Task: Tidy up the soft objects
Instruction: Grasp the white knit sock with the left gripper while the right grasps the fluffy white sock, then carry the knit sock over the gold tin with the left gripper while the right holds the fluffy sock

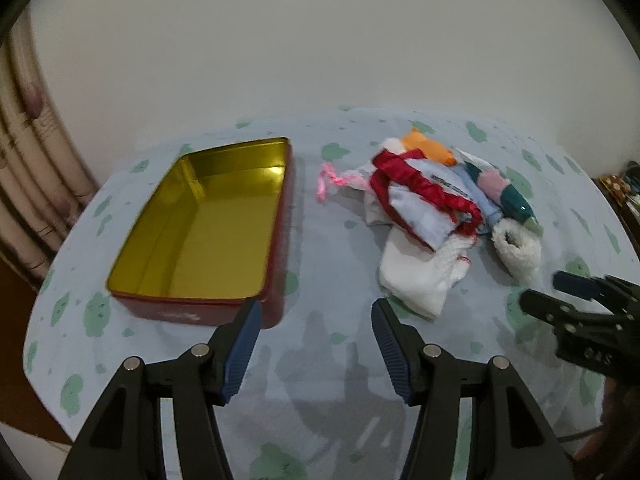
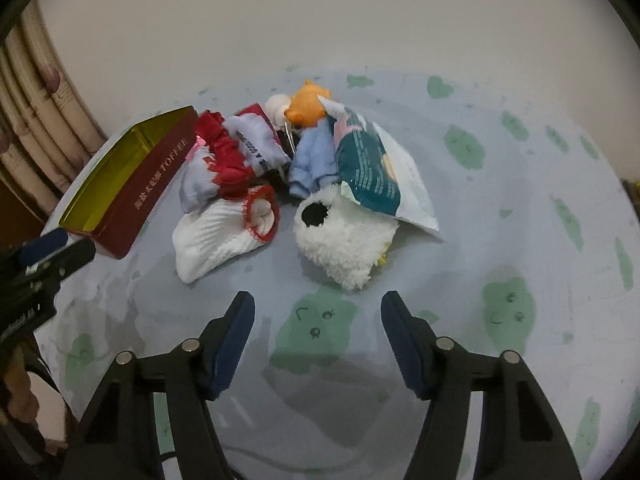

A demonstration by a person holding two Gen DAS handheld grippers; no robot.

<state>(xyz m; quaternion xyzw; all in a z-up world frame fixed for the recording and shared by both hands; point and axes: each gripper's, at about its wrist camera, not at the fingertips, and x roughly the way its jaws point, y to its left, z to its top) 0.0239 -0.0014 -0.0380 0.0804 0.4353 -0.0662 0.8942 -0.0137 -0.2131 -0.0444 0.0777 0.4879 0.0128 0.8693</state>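
A pile of soft things (image 1: 436,196) lies on the table right of an open red tin (image 1: 208,220) with a gold, empty inside. The pile holds a white sock with a red cuff (image 2: 224,232), a fluffy white piece (image 2: 340,240), a red and pale cloth (image 2: 228,156), an orange plush (image 2: 306,106), a light blue cloth (image 2: 314,160) and a teal packet (image 2: 366,168). My left gripper (image 1: 316,316) is open and empty, near the tin's front corner. My right gripper (image 2: 318,308) is open and empty, just short of the fluffy piece; it also shows in the left wrist view (image 1: 548,292).
The table wears a pale blue cloth with green blotches (image 2: 500,200). A plain wall stands behind it and a curtain (image 1: 24,152) hangs at the left. The tin (image 2: 132,184) reads TOFFEE on its side. The left gripper shows at the left edge of the right wrist view (image 2: 56,248).
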